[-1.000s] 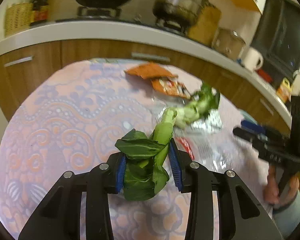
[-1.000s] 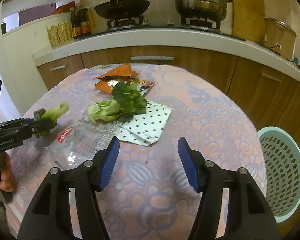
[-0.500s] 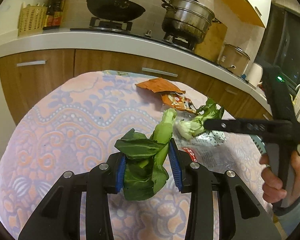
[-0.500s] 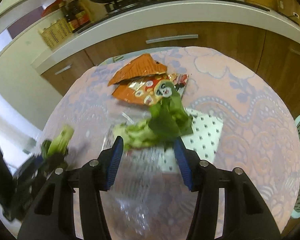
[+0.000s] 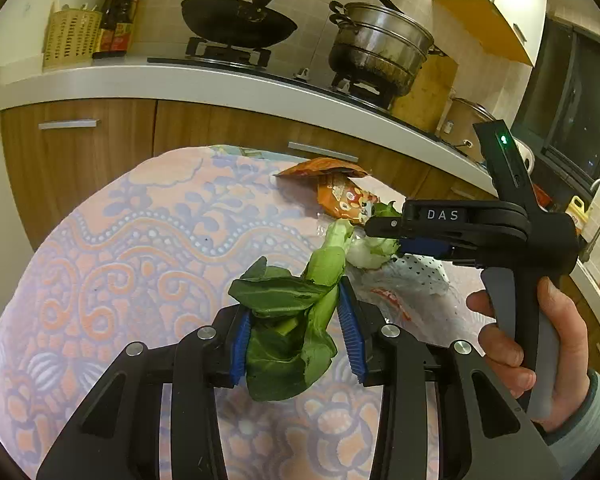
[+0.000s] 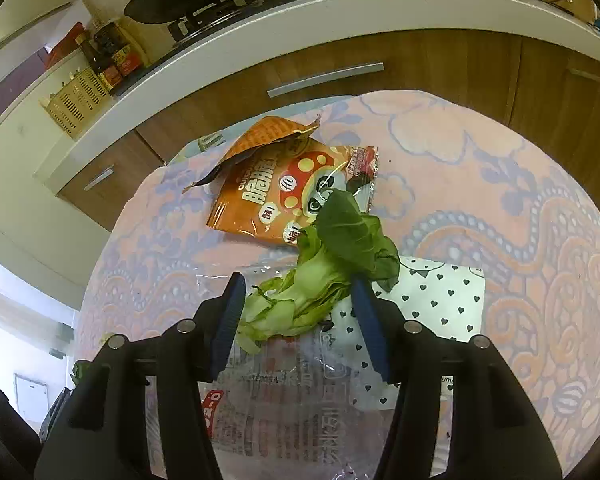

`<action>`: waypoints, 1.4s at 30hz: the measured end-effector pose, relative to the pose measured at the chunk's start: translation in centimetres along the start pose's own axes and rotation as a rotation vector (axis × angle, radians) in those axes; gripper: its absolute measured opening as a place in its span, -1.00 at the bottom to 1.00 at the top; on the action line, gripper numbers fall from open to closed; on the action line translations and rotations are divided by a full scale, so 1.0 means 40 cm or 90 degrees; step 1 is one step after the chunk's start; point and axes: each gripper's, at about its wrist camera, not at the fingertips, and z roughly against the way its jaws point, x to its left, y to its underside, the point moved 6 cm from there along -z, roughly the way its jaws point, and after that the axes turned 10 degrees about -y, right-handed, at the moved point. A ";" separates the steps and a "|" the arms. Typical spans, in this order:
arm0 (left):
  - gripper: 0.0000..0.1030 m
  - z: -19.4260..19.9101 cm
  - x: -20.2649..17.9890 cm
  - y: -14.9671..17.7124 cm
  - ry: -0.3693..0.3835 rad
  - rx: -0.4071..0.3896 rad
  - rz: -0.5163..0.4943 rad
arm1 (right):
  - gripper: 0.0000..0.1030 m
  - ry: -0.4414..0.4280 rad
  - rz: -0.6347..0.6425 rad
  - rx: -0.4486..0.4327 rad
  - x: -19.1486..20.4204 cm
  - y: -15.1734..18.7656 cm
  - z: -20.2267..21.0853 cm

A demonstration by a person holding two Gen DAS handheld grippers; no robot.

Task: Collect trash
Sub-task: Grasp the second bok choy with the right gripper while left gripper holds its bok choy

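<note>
Bok choy piece (image 5: 288, 332) clamped in the left tool (image 5: 298, 342) above the patterned worktop (image 5: 140, 248).

Right wrist view: second bok choy (image 6: 320, 284) lying on wrappers between the right tool's (image 6: 298, 318) parted jaws, which have just been opening.

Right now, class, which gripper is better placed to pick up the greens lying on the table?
Right gripper: its open jaws straddle the loose greens. The left gripper is already shut on its own leaf.

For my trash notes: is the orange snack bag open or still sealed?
Open. The orange snack bag lies flat on the tablecloth, its top edge torn and a flap lifted.
</note>
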 end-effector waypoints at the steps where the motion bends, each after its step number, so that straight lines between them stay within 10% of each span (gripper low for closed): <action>1: -0.28 0.000 0.000 0.000 0.000 0.001 0.001 | 0.04 -0.008 -0.019 0.001 -0.007 -0.002 -0.002; 7: -0.28 -0.002 0.002 -0.002 0.000 0.002 0.002 | 0.09 -0.034 -0.098 0.012 -0.029 -0.016 -0.012; 11: -0.28 -0.002 0.005 -0.001 0.000 0.003 0.006 | -0.38 0.021 -0.032 0.003 -0.009 -0.008 -0.008; 17: -0.28 0.000 0.004 0.002 -0.002 0.004 0.006 | -0.74 -0.058 -0.004 -0.055 0.010 0.010 0.094; 23: -0.28 0.000 0.004 0.000 -0.004 0.004 0.006 | -0.74 -0.094 0.061 -0.095 0.022 0.012 0.259; 28: -0.28 0.001 0.001 -0.001 -0.008 0.004 0.003 | -0.74 -0.105 0.117 -0.058 0.018 0.034 0.329; 32: -0.28 0.000 0.002 0.000 -0.015 0.006 0.003 | -0.73 0.019 0.216 0.052 0.038 0.072 0.274; 35: -0.28 0.002 0.004 -0.001 -0.016 0.005 0.006 | -0.63 0.051 0.230 0.083 0.040 0.099 0.206; 39: -0.28 0.003 0.006 0.000 -0.013 0.007 0.010 | 0.38 0.016 0.187 0.002 0.028 0.084 0.196; 42: -0.27 0.001 0.002 -0.002 -0.014 0.007 0.005 | 0.38 0.014 0.147 -0.035 -0.008 0.077 0.209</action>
